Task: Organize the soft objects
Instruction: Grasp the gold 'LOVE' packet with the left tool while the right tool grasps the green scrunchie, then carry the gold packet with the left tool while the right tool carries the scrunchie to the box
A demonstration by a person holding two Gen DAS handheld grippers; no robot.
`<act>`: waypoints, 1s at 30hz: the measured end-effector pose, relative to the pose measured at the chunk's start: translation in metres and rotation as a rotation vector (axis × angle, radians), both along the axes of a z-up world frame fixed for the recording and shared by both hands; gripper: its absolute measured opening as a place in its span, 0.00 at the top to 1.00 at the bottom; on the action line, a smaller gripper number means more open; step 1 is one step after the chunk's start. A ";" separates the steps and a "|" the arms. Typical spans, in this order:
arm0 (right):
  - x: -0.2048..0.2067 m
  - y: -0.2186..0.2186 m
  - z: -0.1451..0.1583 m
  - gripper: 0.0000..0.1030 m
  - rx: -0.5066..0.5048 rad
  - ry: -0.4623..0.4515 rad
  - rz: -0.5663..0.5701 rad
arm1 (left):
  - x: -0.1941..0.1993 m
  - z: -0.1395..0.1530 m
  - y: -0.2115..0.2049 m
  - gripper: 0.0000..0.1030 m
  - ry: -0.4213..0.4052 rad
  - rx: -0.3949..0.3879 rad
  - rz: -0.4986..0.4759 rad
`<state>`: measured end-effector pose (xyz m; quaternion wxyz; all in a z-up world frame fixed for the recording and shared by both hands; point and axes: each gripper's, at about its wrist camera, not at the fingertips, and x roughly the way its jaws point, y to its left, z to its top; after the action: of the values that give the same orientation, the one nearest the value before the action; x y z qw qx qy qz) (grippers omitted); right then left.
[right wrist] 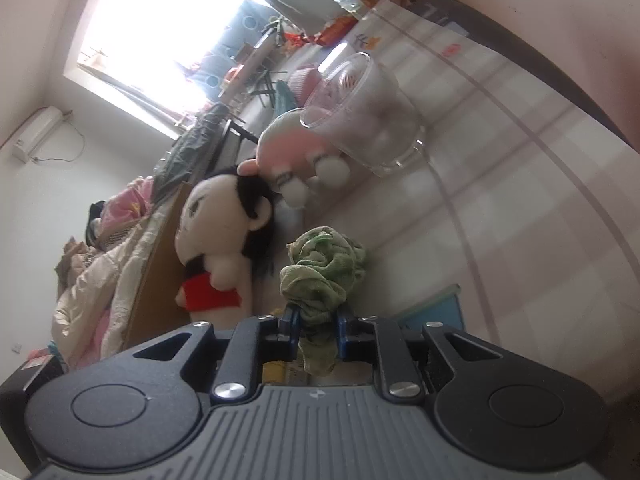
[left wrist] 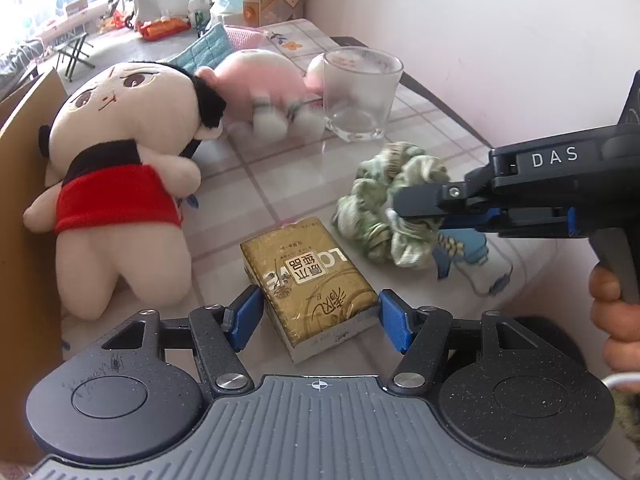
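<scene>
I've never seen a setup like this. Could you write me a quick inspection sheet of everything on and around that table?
Surface: table under a glossy checked cover.
Job's things: green scrunchie; doll in red skirt lying by a cardboard panel; pink plush behind it.
Clutter: gold packet; empty clear glass, upright.
Grippers: right gripper shut on the scrunchie; left gripper has its blue pads on either side of the gold packet, and whether they press on it is unclear.
Cables: a white one at the left view's right edge.
Surroundings: bright window, air conditioner, bedding, cluttered floor.
</scene>
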<state>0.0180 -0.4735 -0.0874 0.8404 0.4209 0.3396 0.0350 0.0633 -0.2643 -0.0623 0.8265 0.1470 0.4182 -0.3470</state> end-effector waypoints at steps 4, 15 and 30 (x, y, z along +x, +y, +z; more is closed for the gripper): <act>-0.005 0.008 0.004 0.70 -0.103 0.025 -0.004 | -0.001 -0.001 0.003 0.37 0.005 -0.009 -0.002; -0.005 0.010 0.023 0.37 -0.298 0.015 -0.043 | 0.014 0.003 0.000 0.12 0.058 -0.029 0.007; 0.022 0.018 0.009 0.50 -0.471 0.042 -0.009 | 0.033 -0.011 -0.011 0.32 0.085 0.018 0.069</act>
<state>0.0400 -0.4554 -0.0782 0.9084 0.2152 0.3539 -0.0576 0.0963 -0.2758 -0.0735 0.8181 0.1252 0.4609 -0.3205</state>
